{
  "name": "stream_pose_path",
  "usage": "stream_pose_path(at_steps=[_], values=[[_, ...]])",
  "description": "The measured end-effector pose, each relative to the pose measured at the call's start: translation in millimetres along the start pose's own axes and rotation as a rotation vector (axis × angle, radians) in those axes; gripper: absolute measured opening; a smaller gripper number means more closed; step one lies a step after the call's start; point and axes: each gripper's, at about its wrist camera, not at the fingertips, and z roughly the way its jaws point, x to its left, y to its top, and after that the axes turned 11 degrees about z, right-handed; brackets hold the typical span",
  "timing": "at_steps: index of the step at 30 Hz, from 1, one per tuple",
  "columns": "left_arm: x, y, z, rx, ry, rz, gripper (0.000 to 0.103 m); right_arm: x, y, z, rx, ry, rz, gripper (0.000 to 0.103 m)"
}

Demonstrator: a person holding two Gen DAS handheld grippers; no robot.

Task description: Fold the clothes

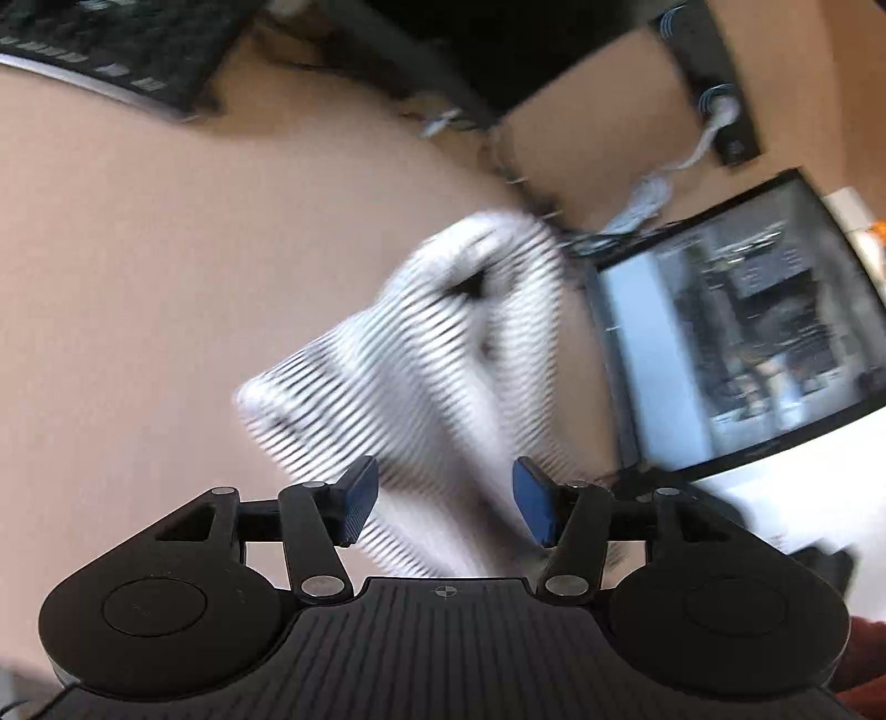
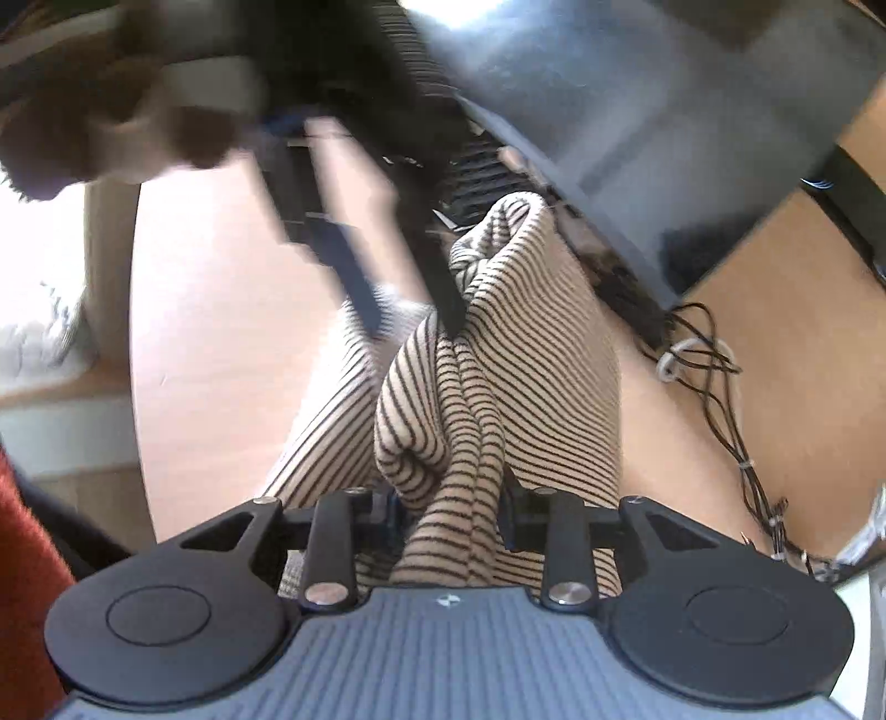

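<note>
- Left wrist view: my left gripper hangs with its blue pads spread wide and nothing between them, above the striped top, which lies bunched on the desk.
- Right wrist view: my right gripper is clamped on a gathered fold of the top, which trails forward toward the other tool.
- I judge the knit light, limp and stretchy; it will sag, so I'd take a hem or shoulder seam.
- Blur hides any text on the monitor and keyboard; no label shows on the top.
</note>
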Motion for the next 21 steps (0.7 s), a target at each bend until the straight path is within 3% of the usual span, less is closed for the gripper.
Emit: stream_pose_path(at_steps=[1, 4, 8, 10, 13, 18, 21], values=[[2, -4, -3, 0.009, 0.016, -0.01, 0.055, -2, 0, -2, -0.003, -0.005, 0.035, 0.026], [5, -9, 13, 0.045, 0.013, -0.031, 0.032, -16, 4, -3, 0.016, 0.015, 0.167, 0.024], [-1, 2, 40, 0.045, 0.006, -0.019, 0.031, -30, 4, -21, 0.04, 0.095, 0.365, 0.023], [-7, 12, 52, 0.03, 0.002, -0.011, 0.03, -47, 3, -28, 0.021, 0.102, 0.402, 0.023], [-17, 28, 72, 0.003, 0.008, 0.003, 0.03, -71, 9, -38, -0.008, 0.097, 0.363, 0.023], [-31, 49, 93, -0.016, 0.02, 0.021, 0.029, -72, 1, -30, 0.073, 0.132, 0.176, 0.02], [-31, 52, 95, -0.02, 0.005, 0.029, 0.029, -49, -16, -29, 0.093, 0.122, 0.1, 0.02]])
